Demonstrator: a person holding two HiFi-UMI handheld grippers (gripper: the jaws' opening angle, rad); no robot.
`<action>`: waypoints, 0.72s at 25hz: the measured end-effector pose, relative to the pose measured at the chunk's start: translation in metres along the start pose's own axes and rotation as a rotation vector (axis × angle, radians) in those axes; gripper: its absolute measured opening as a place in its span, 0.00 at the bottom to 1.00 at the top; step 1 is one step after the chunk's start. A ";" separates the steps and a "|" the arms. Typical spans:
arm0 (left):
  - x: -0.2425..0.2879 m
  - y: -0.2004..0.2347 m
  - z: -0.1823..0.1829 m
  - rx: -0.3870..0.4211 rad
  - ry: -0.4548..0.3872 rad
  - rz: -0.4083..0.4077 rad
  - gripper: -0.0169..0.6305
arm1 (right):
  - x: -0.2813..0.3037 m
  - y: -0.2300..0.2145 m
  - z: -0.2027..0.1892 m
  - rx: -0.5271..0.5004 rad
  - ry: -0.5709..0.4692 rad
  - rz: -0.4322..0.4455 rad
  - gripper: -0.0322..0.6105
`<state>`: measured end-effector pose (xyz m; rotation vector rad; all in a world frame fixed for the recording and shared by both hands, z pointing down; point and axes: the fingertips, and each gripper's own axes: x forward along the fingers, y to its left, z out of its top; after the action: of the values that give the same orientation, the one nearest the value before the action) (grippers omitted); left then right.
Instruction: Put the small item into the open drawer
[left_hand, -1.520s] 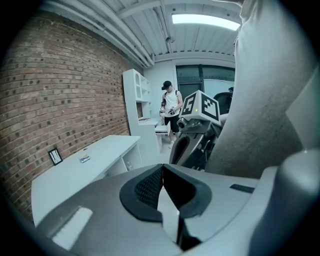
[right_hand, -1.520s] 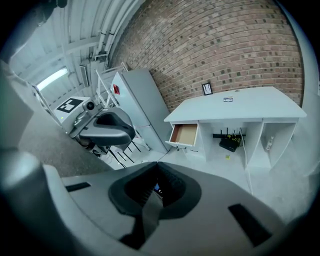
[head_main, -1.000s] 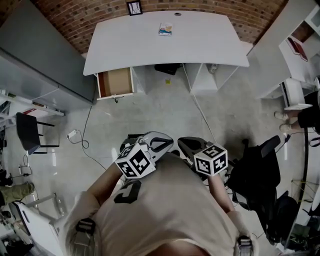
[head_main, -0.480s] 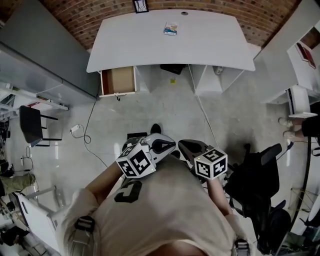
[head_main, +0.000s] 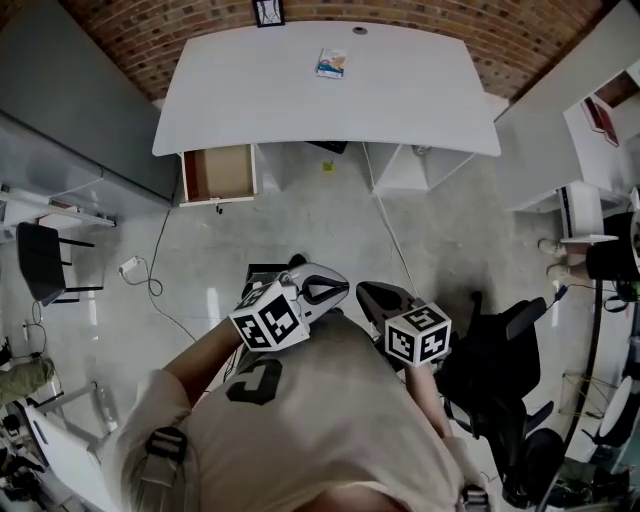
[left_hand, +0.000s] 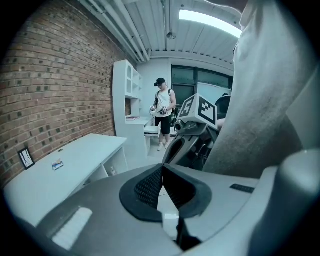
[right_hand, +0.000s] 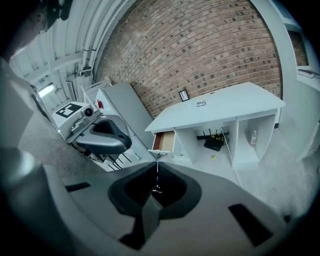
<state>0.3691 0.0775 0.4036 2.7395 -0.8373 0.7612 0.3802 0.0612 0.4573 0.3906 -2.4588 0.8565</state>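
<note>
We hold our left tongs and right tongs side by side near our chest, tipped down. Both are shut tight and hold nothing. One small item lies far back on the table. One open drawer sticks out under its left end.

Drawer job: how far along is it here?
Done: the drawer stands open. In hand: nothing; left gripper and right gripper are shut, empty, away from the desk. Left: the small item lies on the desk, to be grasped and put in the drawer.

The person wears a beige T-shirt with dark print.
</note>
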 end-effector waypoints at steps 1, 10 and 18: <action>-0.002 0.008 0.000 -0.002 -0.006 -0.004 0.03 | 0.005 -0.001 0.005 -0.004 0.006 -0.009 0.06; -0.027 0.085 -0.009 -0.035 -0.078 0.022 0.03 | 0.050 -0.009 0.054 -0.033 0.062 -0.067 0.06; -0.057 0.141 -0.030 -0.055 -0.085 0.082 0.03 | 0.087 -0.009 0.089 -0.047 0.104 -0.086 0.06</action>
<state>0.2359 -0.0030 0.4024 2.7202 -0.9780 0.6303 0.2796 -0.0115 0.4495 0.4210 -2.3445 0.7626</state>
